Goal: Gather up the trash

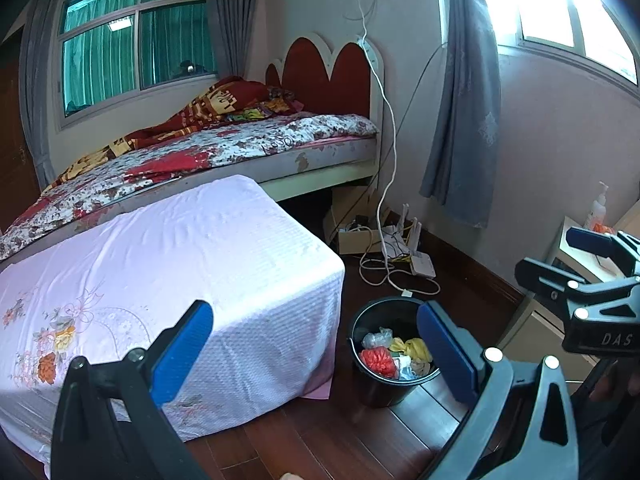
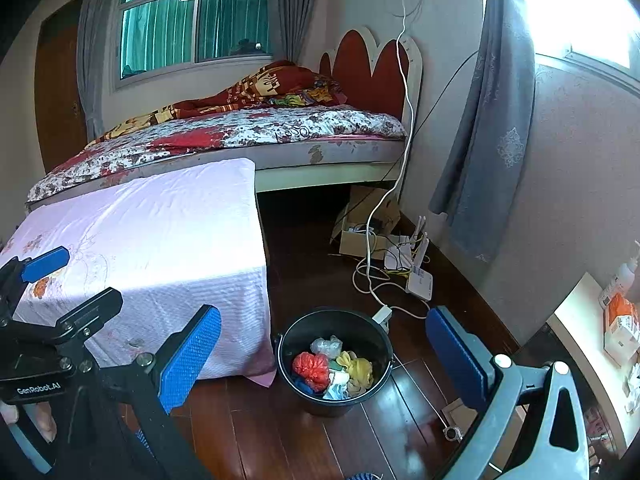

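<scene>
Showing, left wrist view: left gripper (image 1: 316, 344) hanging with fingers wide apart, holding nothing; bucket (image 1: 370, 384) standing on the floor beside the covered table (image 1: 180, 248), trash (image 1: 394, 354) lying inside. Right wrist view — right gripper (image 2: 324, 356) gaping likewise, empty, hovering over the bucket (image 2: 296, 388); red bag (image 2: 311, 366) resting among the trash.

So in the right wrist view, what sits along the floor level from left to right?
Pink-covered table → black bucket of trash → white router → white side table.
</scene>
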Demonstrator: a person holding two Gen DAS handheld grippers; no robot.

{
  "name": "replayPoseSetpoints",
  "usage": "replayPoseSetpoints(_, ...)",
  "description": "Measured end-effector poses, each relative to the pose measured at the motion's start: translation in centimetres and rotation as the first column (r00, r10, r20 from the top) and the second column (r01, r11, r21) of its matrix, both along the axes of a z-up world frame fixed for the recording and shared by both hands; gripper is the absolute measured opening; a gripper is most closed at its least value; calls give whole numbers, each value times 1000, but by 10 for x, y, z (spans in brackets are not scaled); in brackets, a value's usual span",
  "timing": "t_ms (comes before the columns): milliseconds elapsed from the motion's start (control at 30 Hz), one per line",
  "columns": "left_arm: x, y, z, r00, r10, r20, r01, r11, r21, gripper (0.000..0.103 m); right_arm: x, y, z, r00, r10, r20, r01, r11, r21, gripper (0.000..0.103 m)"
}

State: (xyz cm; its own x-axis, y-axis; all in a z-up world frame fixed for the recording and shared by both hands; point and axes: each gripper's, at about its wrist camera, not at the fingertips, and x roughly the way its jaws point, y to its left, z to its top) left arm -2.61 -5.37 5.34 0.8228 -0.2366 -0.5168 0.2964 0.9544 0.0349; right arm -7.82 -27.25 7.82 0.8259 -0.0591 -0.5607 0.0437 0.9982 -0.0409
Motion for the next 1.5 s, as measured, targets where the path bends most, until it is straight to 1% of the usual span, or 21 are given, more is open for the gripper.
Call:
replayPoseSetpoints(700, 0, 2, 1, 1000, 11, 7, -11, 1000, 6, 102, 0, 0, 2, 1000, 8, 7, -8, 1000, 0, 103)
replayPoseSetpoints(867, 2, 7, 4, 1000, 16, 5, -16, 1000, 7, 102, 0, -2, 3, 1000, 11, 10, -11, 1000, 0, 103)
replayPoseSetpoints(1367, 4, 5, 4, 1000, 16, 0, -16, 1000, 18, 102, 1, -2, 4, 1000, 15, 5, -15, 1000, -4, 103)
replayPoseSetpoints(1500, 7, 6, 3, 1000, 15, -14, -15, 1000, 14, 102, 1, -2, 3, 1000, 15, 4, -15, 1000, -4, 103)
